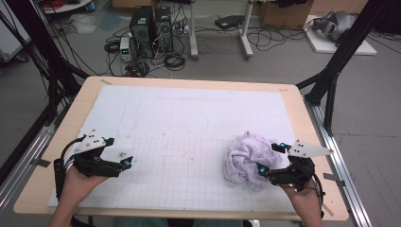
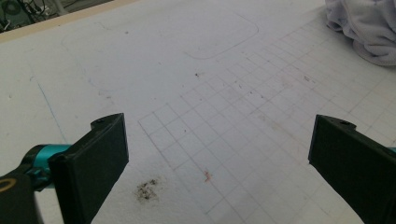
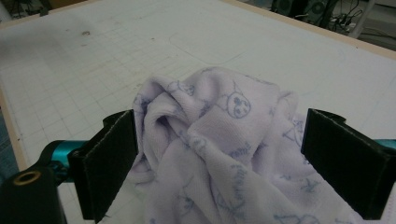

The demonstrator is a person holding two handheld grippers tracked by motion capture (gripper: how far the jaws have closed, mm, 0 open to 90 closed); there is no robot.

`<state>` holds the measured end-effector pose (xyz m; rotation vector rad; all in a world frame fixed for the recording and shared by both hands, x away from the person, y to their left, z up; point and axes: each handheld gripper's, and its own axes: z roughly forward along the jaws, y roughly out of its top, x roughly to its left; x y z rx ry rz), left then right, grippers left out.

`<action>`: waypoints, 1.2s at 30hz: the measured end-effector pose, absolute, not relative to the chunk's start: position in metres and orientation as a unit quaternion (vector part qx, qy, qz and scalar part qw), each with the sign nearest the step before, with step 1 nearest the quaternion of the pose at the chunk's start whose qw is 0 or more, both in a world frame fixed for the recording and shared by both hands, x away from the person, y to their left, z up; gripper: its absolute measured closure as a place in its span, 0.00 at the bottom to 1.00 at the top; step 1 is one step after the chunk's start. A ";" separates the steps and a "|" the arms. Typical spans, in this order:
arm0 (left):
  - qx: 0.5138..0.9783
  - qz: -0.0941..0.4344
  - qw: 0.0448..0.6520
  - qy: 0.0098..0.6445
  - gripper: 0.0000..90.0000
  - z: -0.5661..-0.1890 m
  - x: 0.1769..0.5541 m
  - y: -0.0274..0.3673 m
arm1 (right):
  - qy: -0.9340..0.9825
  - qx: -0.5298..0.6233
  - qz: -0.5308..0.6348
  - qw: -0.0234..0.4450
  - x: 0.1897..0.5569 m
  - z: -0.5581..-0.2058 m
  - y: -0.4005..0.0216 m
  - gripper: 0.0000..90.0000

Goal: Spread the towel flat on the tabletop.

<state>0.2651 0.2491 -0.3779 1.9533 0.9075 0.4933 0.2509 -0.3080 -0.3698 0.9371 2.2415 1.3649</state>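
A crumpled pale lilac cloth with small printed figures lies in a heap on the white gridded mat, at the front right. My right gripper is at the heap's right side, held in a hand. In the right gripper view its jaws stand wide, with the cloth bulging between them and its folds brushing the left pad. My left gripper hovers open over bare mat at the front left, nothing between its jaws. The cloth sits far off at the top right of the left gripper view.
The mat covers a wooden table. A dark smudge marks the mat just ahead of the left gripper. Black frame poles flank the table. Computer towers and cables sit on the floor beyond the far edge.
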 end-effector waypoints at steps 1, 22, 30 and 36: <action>0.790 0.199 0.448 0.367 0.06 -0.378 0.265 0.249 | 0.791 0.331 0.483 0.176 0.251 -0.370 -0.309 0.11; 0.790 0.198 0.450 0.366 0.06 -0.377 0.265 0.249 | 0.797 0.321 0.479 0.177 0.253 -0.362 -0.303 0.11; 0.787 0.199 0.452 0.370 0.06 -0.377 0.264 0.251 | 0.813 0.309 0.465 0.168 0.273 -0.366 -0.285 0.11; 0.787 0.197 0.451 0.373 0.06 -0.380 0.264 0.252 | 0.833 0.311 0.433 0.148 0.288 -0.387 -0.271 0.11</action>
